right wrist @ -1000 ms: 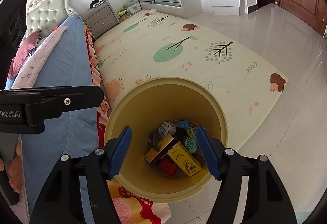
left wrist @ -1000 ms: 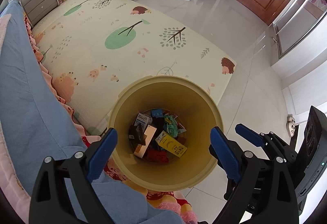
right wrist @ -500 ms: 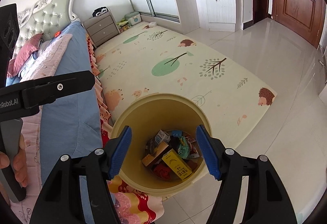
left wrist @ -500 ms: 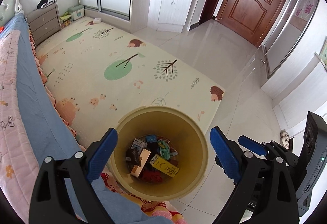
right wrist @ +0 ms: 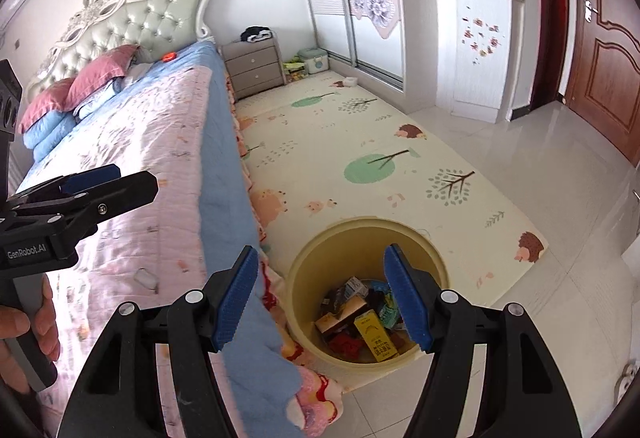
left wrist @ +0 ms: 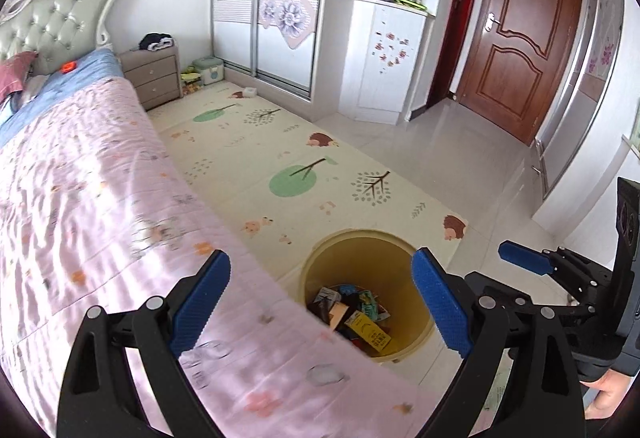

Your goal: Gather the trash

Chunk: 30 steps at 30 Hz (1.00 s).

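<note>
So we're between pickups: both grippers, left (left wrist: 320, 302) and right (right wrist: 320, 294), hang with jaws wide and empty above the bin (right wrist: 304, 278) by the bed (left wrist: 100, 178), trash (right wrist: 360, 322) inside. Next means spotting another piece.

A home bedroom: a bed (right wrist: 132, 158) with a tufted headboard (right wrist: 136, 22), pillows (right wrist: 76, 86) and a pink quilt, a bedside drawer chest (right wrist: 256, 68), a sliding-door wardrobe (left wrist: 276, 10), a child's play mat (right wrist: 380, 166) printed with trees and hedgehogs on tiled floor, and a brown panelled door (left wrist: 520, 38).
</note>
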Each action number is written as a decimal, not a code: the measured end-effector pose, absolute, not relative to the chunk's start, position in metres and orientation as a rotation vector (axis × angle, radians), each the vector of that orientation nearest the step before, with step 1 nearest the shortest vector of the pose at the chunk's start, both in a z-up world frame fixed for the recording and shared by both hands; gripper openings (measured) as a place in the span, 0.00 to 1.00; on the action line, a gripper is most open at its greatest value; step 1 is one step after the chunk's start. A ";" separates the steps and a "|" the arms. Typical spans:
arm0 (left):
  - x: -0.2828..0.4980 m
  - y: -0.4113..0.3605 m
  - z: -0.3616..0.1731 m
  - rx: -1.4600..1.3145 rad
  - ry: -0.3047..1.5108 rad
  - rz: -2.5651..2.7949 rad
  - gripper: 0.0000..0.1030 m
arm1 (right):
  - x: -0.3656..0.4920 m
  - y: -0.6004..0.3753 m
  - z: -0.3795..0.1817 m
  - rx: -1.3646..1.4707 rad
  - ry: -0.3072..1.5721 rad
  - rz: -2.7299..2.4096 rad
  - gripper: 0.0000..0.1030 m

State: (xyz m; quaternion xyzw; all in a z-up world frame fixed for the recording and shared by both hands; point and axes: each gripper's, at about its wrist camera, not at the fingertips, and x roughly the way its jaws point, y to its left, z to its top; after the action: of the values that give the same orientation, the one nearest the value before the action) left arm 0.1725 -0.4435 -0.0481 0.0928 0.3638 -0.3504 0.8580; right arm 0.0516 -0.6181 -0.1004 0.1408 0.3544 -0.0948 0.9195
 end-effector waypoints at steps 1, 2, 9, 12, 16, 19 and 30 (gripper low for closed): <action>0.173 -0.424 -0.046 0.180 0.754 -0.707 0.89 | 0.055 -0.604 -0.096 0.274 0.725 -0.167 0.62; 0.174 -0.406 -0.043 0.168 0.746 -0.678 0.89 | 0.058 -0.590 -0.093 0.261 0.724 -0.139 0.62; 0.187 -0.274 -0.034 0.102 0.730 -0.454 0.89 | 0.096 -0.478 -0.078 0.161 0.719 0.067 0.62; 0.191 -0.220 -0.030 0.086 0.715 -0.355 0.89 | 0.112 -0.426 -0.072 0.125 0.710 0.154 0.62; 0.195 -0.157 -0.027 0.061 0.707 -0.249 0.90 | 0.130 -0.370 -0.063 0.088 0.694 0.256 0.62; 0.198 -0.119 -0.025 0.043 0.700 -0.182 0.90 | 0.144 -0.335 -0.055 0.069 0.673 0.316 0.62; 0.208 -0.050 -0.007 0.021 0.551 -0.026 0.94 | 0.191 -0.261 -0.031 0.007 0.555 0.375 0.64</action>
State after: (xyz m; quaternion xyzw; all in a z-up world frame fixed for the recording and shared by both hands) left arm 0.2085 -0.0495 -0.0066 0.0106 0.2722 -0.0128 0.9621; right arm 0.1909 -0.2608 -0.0309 0.0032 0.2722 0.1838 0.9445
